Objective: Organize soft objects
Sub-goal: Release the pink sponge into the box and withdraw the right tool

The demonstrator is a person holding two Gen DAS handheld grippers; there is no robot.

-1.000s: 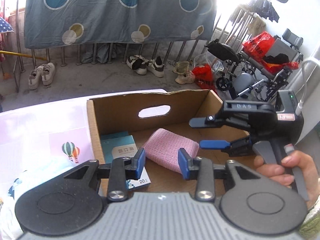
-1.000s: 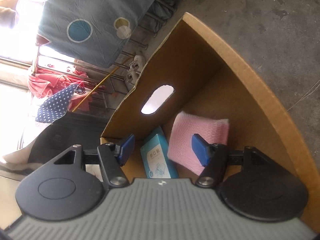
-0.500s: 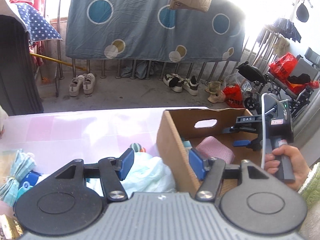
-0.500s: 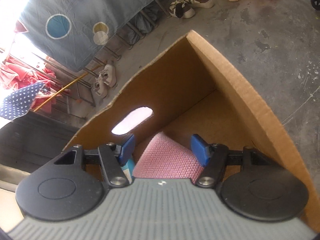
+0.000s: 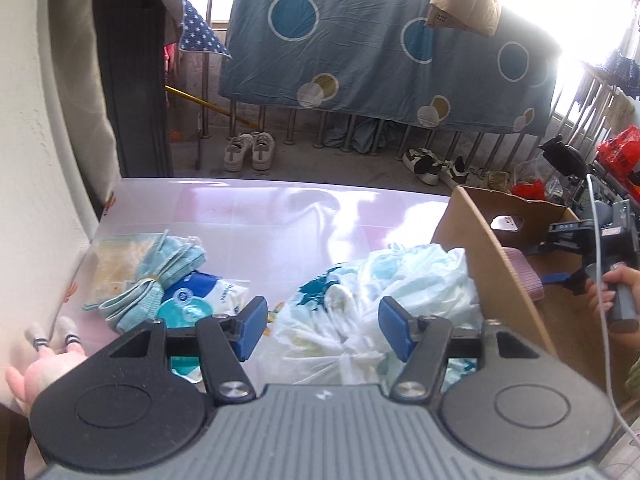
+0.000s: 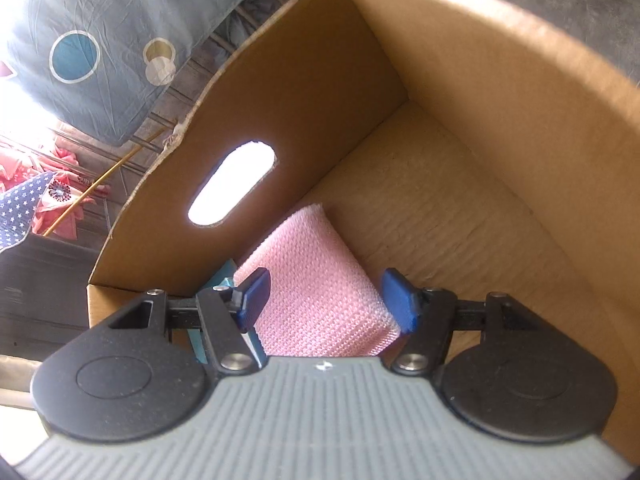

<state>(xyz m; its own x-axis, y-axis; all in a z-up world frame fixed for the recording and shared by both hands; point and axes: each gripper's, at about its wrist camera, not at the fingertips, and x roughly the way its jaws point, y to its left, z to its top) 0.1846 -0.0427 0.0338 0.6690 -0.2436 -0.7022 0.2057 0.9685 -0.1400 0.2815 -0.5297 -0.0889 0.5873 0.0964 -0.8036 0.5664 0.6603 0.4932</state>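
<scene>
My left gripper point(image 5: 322, 328) is open and empty above a white and teal plastic bag point(image 5: 384, 288) on the pink table point(image 5: 280, 220). A bundle of light blue cloths point(image 5: 156, 280) and a blue-white packet point(image 5: 204, 296) lie to its left. A cardboard box point(image 5: 496, 268) stands at the right. My right gripper point(image 6: 326, 300) is open inside that box point(image 6: 460, 168), its fingers either side of a folded pink cloth point(image 6: 312, 280) that lies on the box floor. The right gripper also shows in the left wrist view point(image 5: 556, 264). A teal packet edge point(image 6: 220, 276) sits left of the cloth.
A pink soft toy point(image 5: 44, 360) lies at the table's near left by a white wall point(image 5: 36, 140). Shoes point(image 5: 248, 152) and a blue spotted sheet point(image 5: 380, 40) on railings are beyond the table. A wheelchair and red bags point(image 5: 616, 152) stand at far right.
My left gripper has swung left out of the box and now sits over the plastic bag, with its jaws wider. My right gripper has gone lower around the pink cloth.
</scene>
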